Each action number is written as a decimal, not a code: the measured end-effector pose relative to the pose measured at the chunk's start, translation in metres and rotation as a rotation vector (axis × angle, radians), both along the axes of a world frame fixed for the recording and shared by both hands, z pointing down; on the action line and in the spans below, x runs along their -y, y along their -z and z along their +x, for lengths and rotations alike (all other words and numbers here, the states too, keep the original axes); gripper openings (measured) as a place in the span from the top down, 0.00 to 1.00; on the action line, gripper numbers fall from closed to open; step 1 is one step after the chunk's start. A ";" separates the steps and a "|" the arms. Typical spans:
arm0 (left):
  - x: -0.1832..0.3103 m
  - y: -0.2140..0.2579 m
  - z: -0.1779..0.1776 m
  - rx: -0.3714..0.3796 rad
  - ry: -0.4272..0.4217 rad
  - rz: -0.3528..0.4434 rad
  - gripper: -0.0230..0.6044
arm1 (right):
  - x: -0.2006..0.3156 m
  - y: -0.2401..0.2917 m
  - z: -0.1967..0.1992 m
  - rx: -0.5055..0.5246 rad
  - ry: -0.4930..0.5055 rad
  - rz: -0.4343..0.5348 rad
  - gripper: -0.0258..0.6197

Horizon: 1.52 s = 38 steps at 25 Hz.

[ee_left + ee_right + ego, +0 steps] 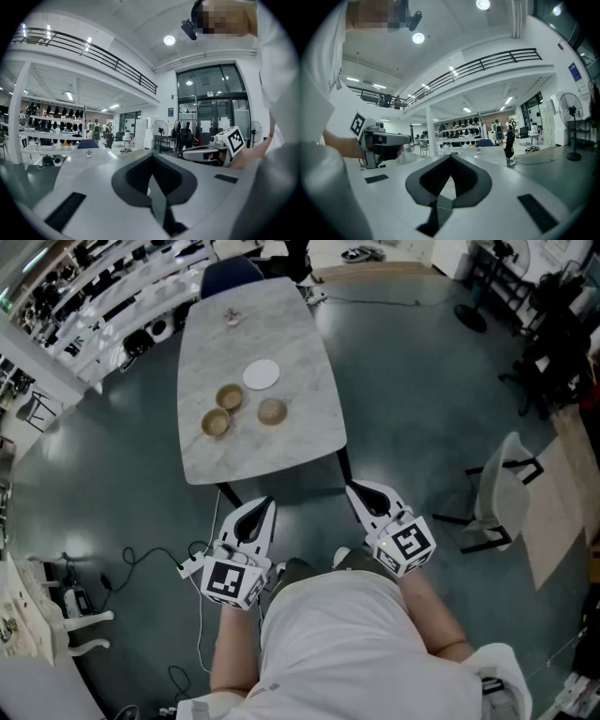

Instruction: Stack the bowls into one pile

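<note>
Three brown bowls stand apart on the marble table [300, 442]: one at the left [216, 423], one behind it [230, 397], one to the right [272, 412]. All are empty and none is stacked. My left gripper [267, 504] and right gripper [352, 488] hang side by side short of the table's near edge, close to the person's body and far from the bowls. Each has its jaws together in a point with nothing between them. In the left gripper view the shut left gripper [151, 157] points level across the room; the right gripper view shows the right gripper [451, 157] the same way.
A white plate [262, 374] lies behind the bowls, and a small object [232, 317] sits near the table's far end. A blue chair [230, 277] stands beyond the table, a white chair [502, 493] to the right. Cables [141, 563] trail on the floor at the left.
</note>
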State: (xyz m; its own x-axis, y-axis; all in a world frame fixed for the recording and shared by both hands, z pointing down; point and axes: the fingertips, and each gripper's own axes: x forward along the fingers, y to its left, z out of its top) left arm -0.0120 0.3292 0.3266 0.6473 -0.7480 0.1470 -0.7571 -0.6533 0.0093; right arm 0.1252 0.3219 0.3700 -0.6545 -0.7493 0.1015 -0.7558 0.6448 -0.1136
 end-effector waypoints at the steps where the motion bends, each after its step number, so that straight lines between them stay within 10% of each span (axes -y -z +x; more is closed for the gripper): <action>1: 0.000 -0.001 0.007 -0.005 0.008 -0.008 0.96 | -0.002 0.000 0.006 -0.001 0.006 0.002 0.95; 24: 0.061 -0.050 0.070 0.013 0.023 -0.146 0.96 | 0.050 -0.038 0.086 0.084 -0.044 -0.144 0.95; 38: 0.218 -0.065 0.007 -0.063 -0.040 -0.170 0.96 | 0.199 -0.027 0.005 -0.029 -0.046 -0.158 0.95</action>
